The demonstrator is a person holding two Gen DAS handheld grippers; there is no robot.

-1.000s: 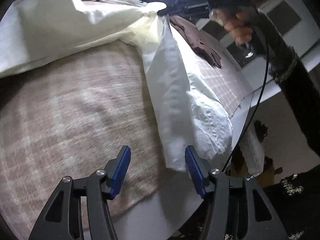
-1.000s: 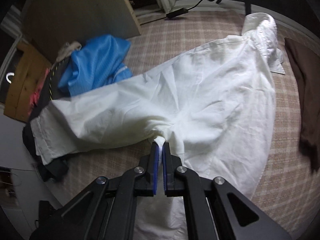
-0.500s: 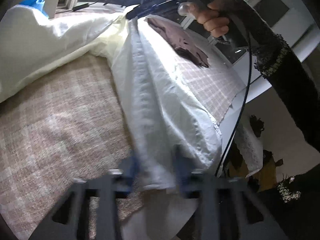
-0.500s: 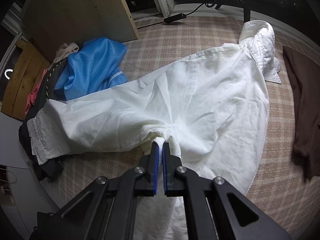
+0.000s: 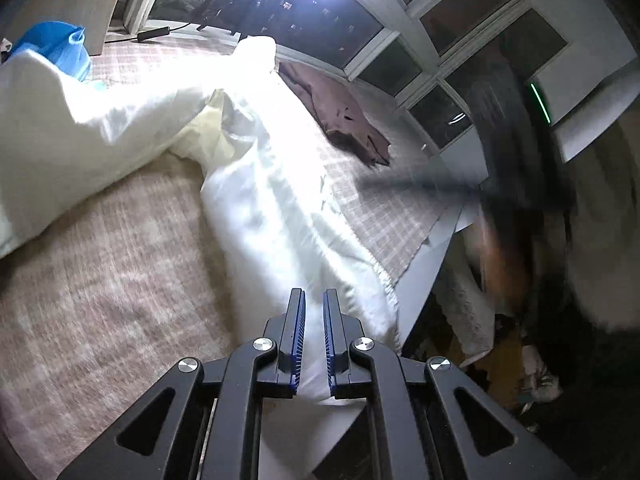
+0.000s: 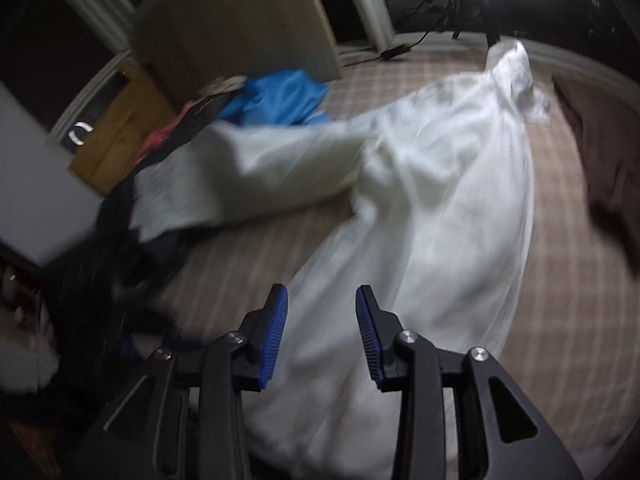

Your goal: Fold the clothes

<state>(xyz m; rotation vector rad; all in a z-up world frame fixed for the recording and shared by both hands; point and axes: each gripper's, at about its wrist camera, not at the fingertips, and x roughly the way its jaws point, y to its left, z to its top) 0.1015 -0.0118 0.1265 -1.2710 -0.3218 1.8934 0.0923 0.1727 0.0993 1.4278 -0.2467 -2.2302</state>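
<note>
My left gripper (image 5: 313, 306) is clamped on the near hem of the white shirt (image 5: 280, 208), which lies spread over the checked tablecloth (image 5: 100, 264). My right gripper (image 6: 321, 312) is letting go, jaws opening above the shirt with nothing pinched. A brown garment (image 5: 344, 120) lies beside it.

bare checked cloth (image 5: 100, 280) left of white shirt (image 5: 280, 208), brown garment (image 5: 344, 120) beyond

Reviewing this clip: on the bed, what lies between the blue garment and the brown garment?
The white shirt spreads across the checked bedcover between the blue garment and the brown garment, clearest in the right wrist view.
</note>
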